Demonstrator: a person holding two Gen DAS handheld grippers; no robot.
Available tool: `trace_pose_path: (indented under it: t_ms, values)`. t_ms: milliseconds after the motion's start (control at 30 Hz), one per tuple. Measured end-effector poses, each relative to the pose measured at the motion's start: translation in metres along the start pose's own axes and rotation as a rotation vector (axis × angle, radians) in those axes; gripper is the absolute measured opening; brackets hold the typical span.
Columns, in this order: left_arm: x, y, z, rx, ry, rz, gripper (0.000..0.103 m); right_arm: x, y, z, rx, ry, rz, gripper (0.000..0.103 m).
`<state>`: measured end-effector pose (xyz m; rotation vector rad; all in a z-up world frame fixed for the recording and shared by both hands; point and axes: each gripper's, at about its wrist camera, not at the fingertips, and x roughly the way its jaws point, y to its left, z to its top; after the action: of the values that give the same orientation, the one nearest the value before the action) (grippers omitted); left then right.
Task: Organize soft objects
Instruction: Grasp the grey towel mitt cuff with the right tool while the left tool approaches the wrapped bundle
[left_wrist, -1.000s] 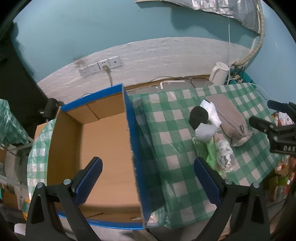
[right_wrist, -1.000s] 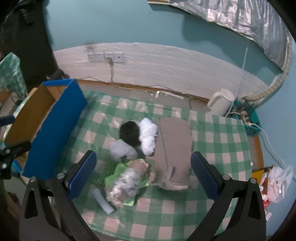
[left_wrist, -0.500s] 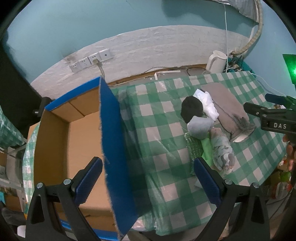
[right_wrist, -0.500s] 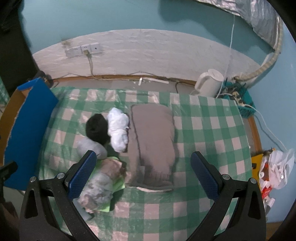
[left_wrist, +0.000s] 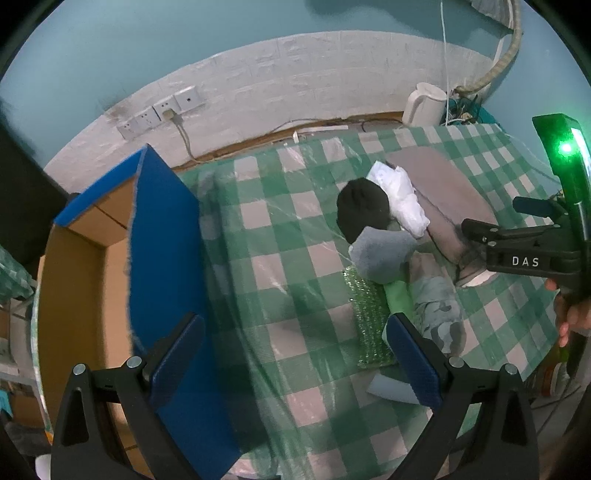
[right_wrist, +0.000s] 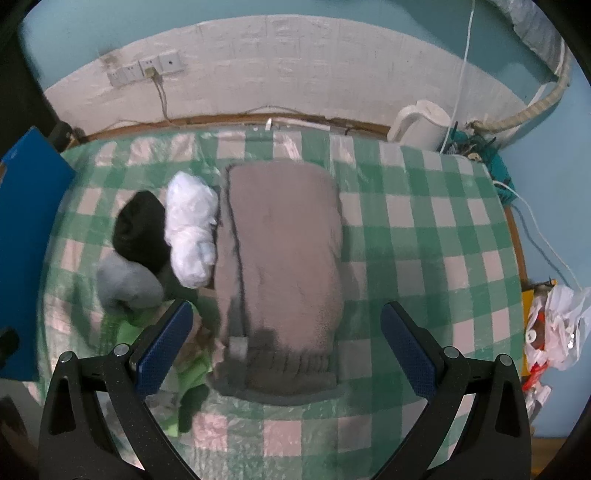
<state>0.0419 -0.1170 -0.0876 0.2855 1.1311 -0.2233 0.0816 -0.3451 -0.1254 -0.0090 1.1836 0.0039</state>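
Right gripper (right_wrist: 282, 343) spread wide, holding nothing, hovering over the near end of the folded grey-brown cloth (right_wrist: 280, 243). Left gripper (left_wrist: 293, 356) also wide, nothing held, above the checked tablecloth (left_wrist: 280, 266) between the blue-sided cardboard box (left_wrist: 166, 258) and the pile. Pile: bubble wrap (left_wrist: 367, 321), green cloth (left_wrist: 399, 297), patterned roll (left_wrist: 437, 302), then grey bundle (right_wrist: 125, 282), black bundle (right_wrist: 140, 229) and white bundle (right_wrist: 192, 225) touching beside the cloth. White kettle (right_wrist: 421, 123) at far edge, by the wall.

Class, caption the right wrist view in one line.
Open right claw poised over folded grey towel on checked tablecloth.
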Motion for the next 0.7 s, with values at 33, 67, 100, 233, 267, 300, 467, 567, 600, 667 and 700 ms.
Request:
trace_pose_path:
  t_ms: [33,67,100,233,267,300,467,567,600,667,700]
  values:
    - [0.004,-0.002,0.000,-0.001,0.007,0.000,0.100,0.003,0.000,-0.001,0.003,0.008,0.000,0.101]
    - [0.007,-0.004,0.001,-0.002,0.013,-0.002,0.100,0.006,0.000,-0.003,0.004,0.015,0.001,0.101]
    - [0.010,-0.006,0.001,-0.003,0.019,-0.005,0.100,0.008,0.000,-0.004,0.002,0.019,0.003,0.101]
    - [0.020,-0.013,0.000,0.001,0.041,-0.010,0.100,0.015,0.004,-0.007,-0.019,0.034,-0.003,0.101]
    - [0.022,-0.014,0.000,0.001,0.045,-0.010,0.100,0.017,0.005,-0.007,-0.020,0.038,-0.002,0.101]
    - [0.024,-0.015,0.001,0.000,0.050,-0.013,0.100,0.019,0.006,-0.008,-0.023,0.042,-0.001,0.101]
    - [0.029,-0.021,0.005,-0.011,0.060,-0.024,0.100,0.035,0.011,-0.013,-0.069,0.071,-0.025,0.101]
    - [0.030,-0.025,0.007,-0.007,0.061,-0.031,0.100,0.046,0.013,-0.019,-0.090,0.097,-0.050,0.098]
    - [0.030,-0.026,0.007,-0.005,0.062,-0.033,0.100,0.049,0.013,-0.021,-0.095,0.106,-0.050,0.092]
    - [0.029,-0.028,0.009,-0.001,0.061,-0.036,0.100,0.052,0.010,-0.023,-0.090,0.113,-0.011,0.082]
    - [0.029,-0.029,0.010,0.001,0.060,-0.038,0.100,0.052,0.008,-0.024,-0.081,0.114,0.002,0.080]
